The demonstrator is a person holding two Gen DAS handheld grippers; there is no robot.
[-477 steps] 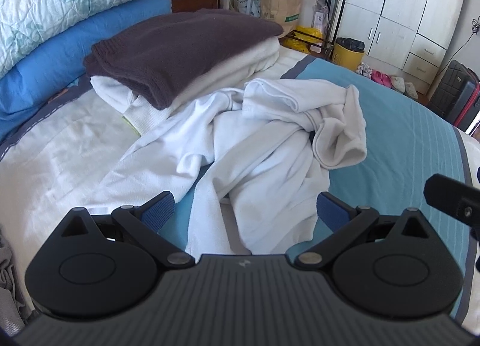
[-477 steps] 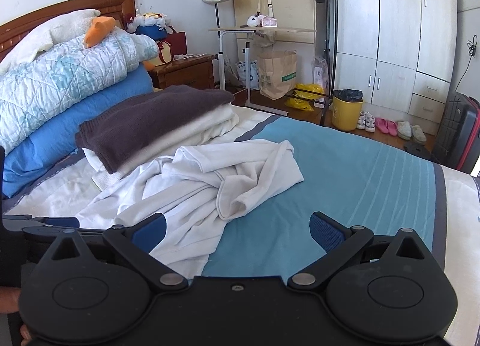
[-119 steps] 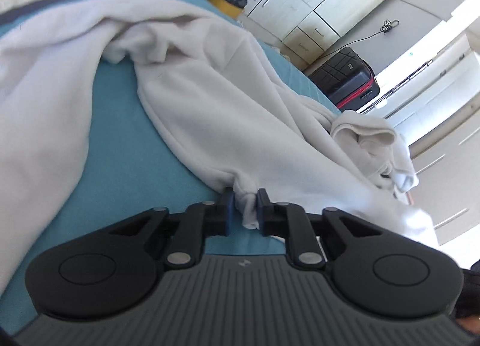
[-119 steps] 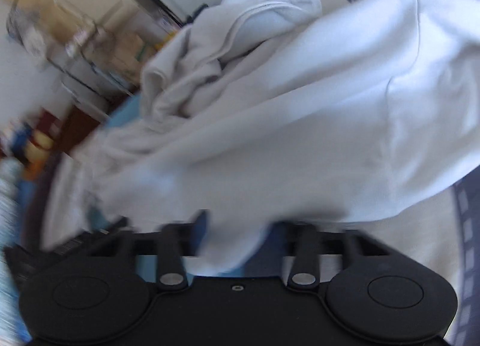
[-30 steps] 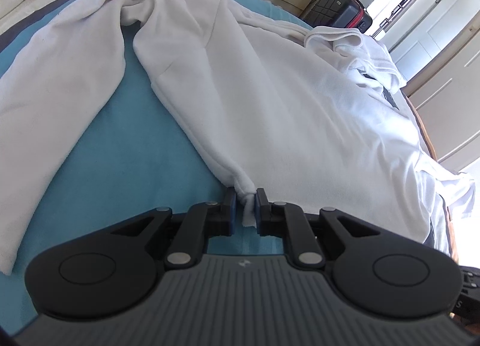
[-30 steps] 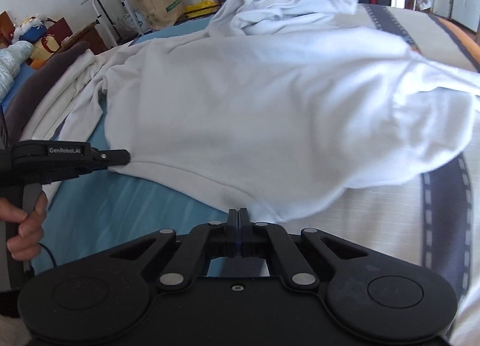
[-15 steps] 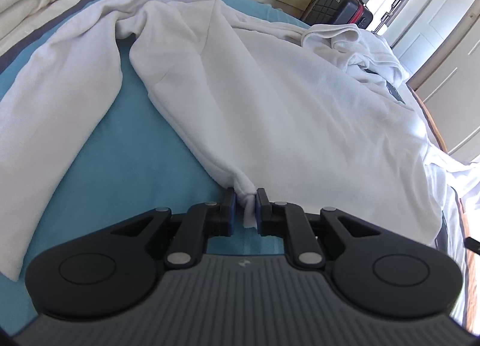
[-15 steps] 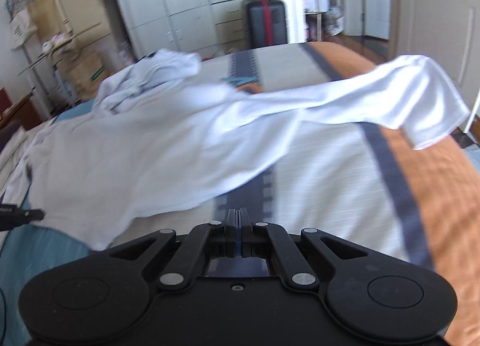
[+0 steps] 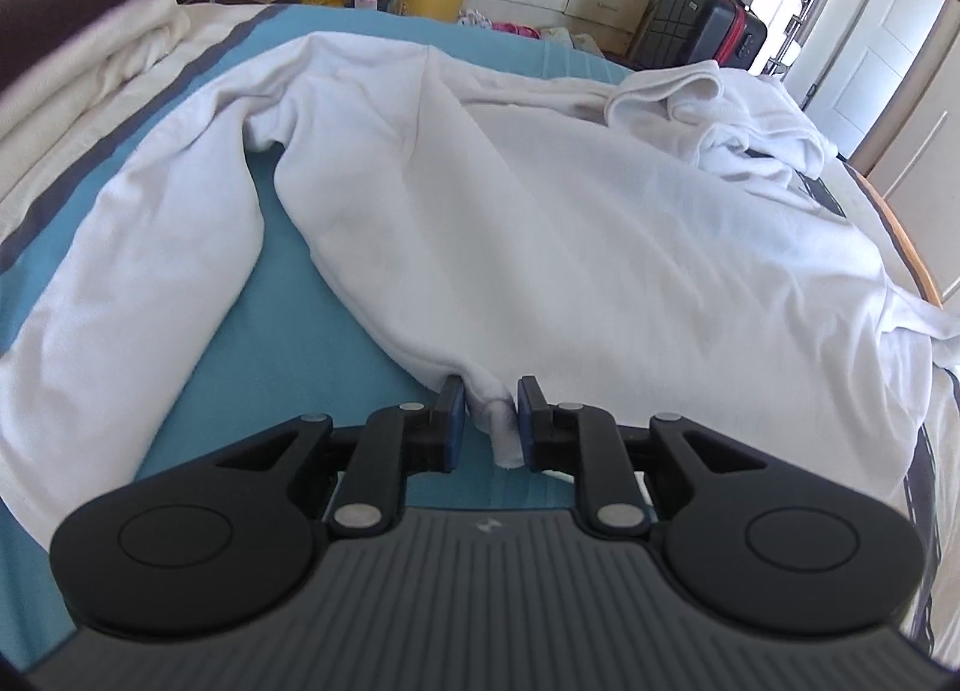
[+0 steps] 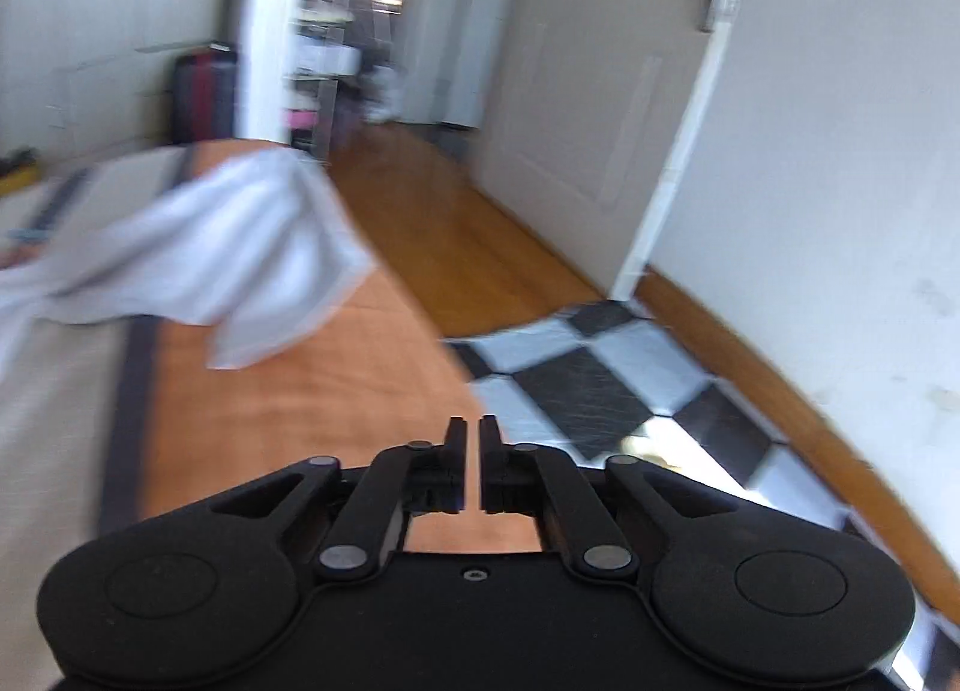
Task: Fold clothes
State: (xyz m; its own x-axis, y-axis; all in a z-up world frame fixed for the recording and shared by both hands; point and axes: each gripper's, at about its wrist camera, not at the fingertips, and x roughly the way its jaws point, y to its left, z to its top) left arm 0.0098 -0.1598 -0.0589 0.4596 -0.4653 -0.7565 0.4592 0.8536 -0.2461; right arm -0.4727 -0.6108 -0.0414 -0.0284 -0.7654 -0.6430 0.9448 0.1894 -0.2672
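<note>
Bedroom, blue bedspread (image 9: 300, 355), left gripper (image 9: 487, 414) opening around white hoodie (image 9: 570, 247) hem, right gripper (image 10: 471, 451) opening empty.

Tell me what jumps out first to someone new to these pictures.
A big white sweatshirt lies spread across the bed, its hem corner between the left gripper fingers, whose jaws are opening. The right gripper, jaws opening with nothing between them, faces a checkered floor and a door; a blurred white sleeve trails at left.

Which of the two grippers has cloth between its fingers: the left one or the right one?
The left gripper: a corner of the white garment sits between its opening jaws. The right gripper, also opening, has nothing between its fingers.
</note>
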